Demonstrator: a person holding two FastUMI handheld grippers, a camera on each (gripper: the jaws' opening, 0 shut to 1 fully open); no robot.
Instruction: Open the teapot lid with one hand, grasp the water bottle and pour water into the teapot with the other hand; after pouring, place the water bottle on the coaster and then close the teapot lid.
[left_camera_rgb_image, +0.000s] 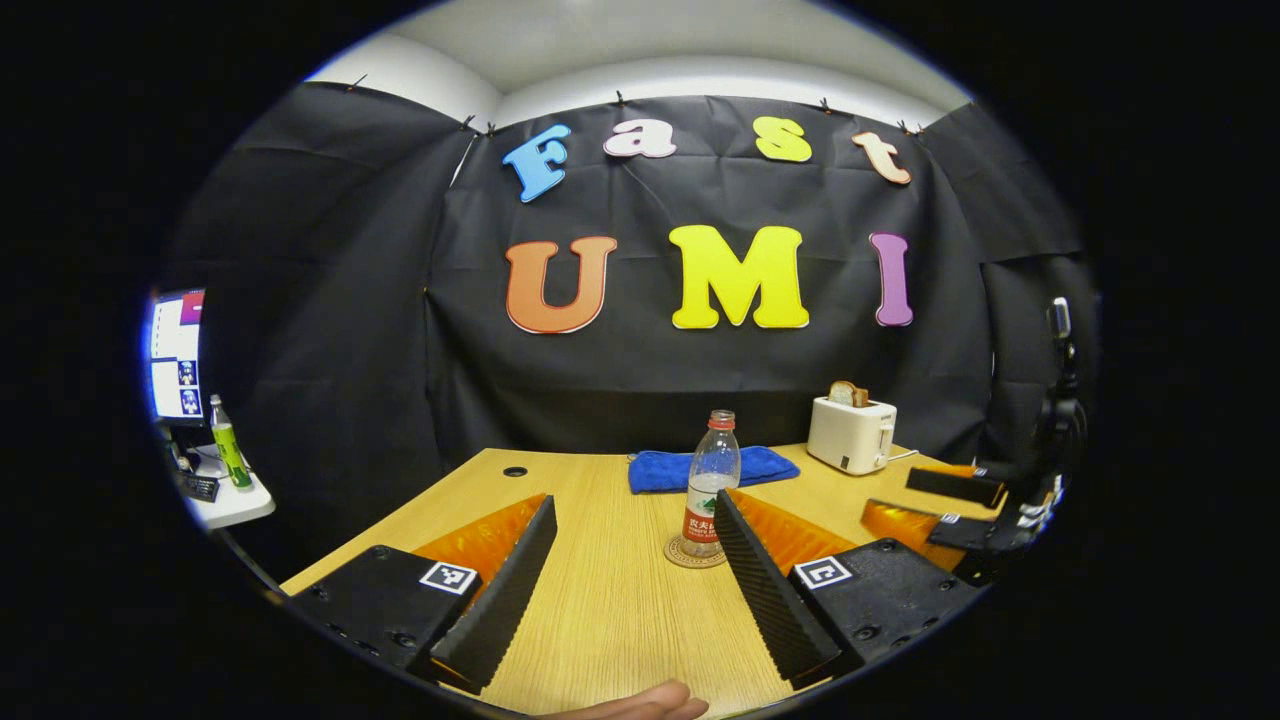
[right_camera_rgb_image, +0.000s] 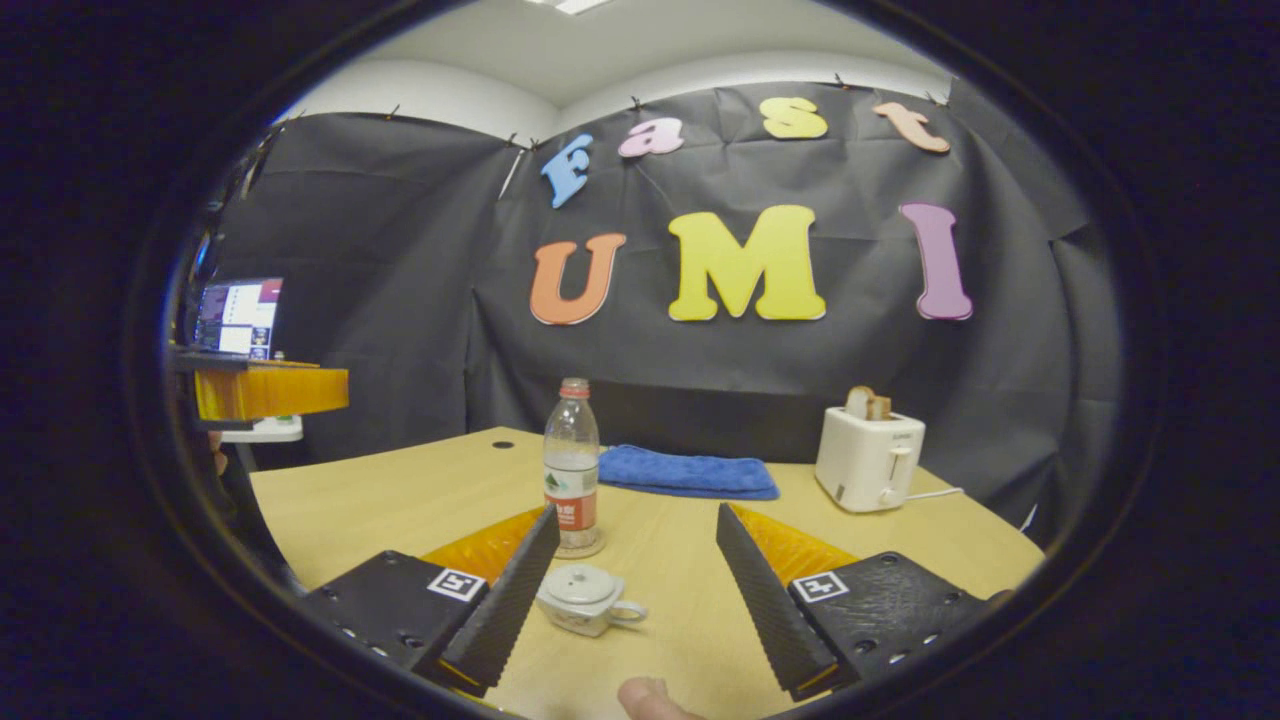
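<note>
— Two things matter: the teapot (right_camera_rgb_image: 588, 598), low centre of the right gripper view, looks small, glazed, slippery, breakable. Pinch its lid (right_camera_rgb_image: 577, 579) by the knob.
— And the water bottle (left_camera_rgb_image: 711, 481)?
— Mid-frame on its coaster (left_camera_rgb_image: 694, 553), partly filled, thin plastic; take it mid-body, gently.
— Grippers?
— Left gripper (left_camera_rgb_image: 632, 575) and right gripper (right_camera_rgb_image: 637, 575) both spread wide, empty, above the counter (left_camera_rgb_image: 610, 600).

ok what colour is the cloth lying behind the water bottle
Blue. The folded cloth lies on the table behind the water bottle; the right gripper view shows it best.
</note>
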